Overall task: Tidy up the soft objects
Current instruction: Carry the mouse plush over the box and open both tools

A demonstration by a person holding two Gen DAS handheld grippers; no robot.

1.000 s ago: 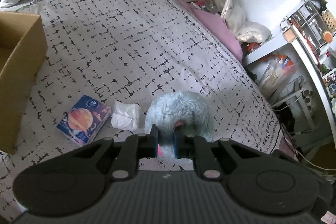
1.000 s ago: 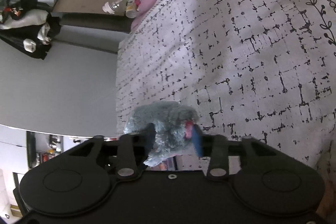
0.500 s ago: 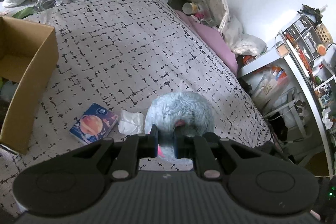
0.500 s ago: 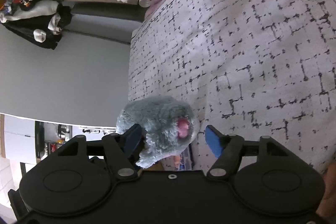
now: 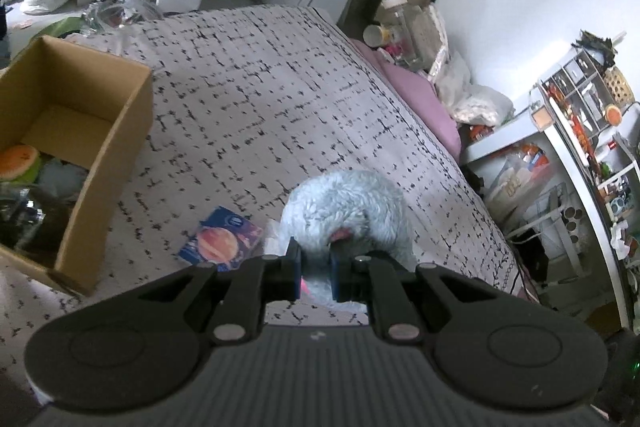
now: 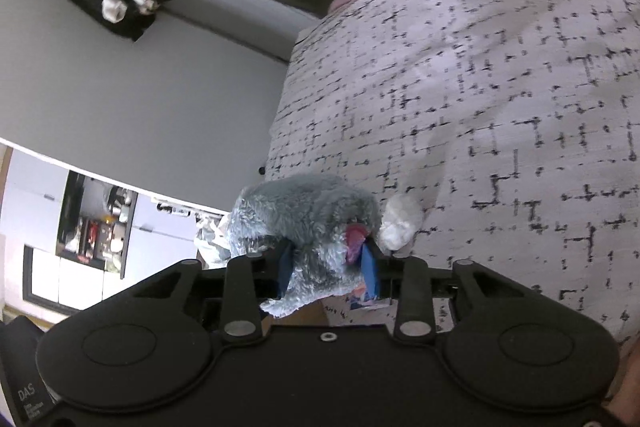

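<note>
Far left in the left wrist view, a cardboard box (image 5: 80, 131) on the bedspread (image 5: 256, 99), far more of its inside showing than half a second ago: an orange and green soft thing (image 5: 18, 161) and dark clutter at the bottom. Next rightward, a blue booklet with an orange planet (image 5: 222, 241), flat on the cover, now just beside the near fingertip; a scrap of white tissue (image 5: 273, 233) tucked between it and the toy, mostly hidden where earlier it lay in plain sight. Then the left gripper (image 5: 315, 269), clenched on the lower fur of the grey plush toy (image 5: 346, 211), same pinch as before, toy held above the bedspread. Pink pillow (image 5: 416, 95) and cluttered shelves (image 5: 580, 131) off to the right. In the right wrist view, left to right: grey wall, then the right gripper (image 6: 328, 273), spread wide half a second ago, now closed in on the grey plush toy (image 6: 304, 215), blue pads (image 6: 285, 265) pressed into the fur either side of the pink patch. White tissue (image 6: 400, 221) just right of the toy, on the cover.
</note>
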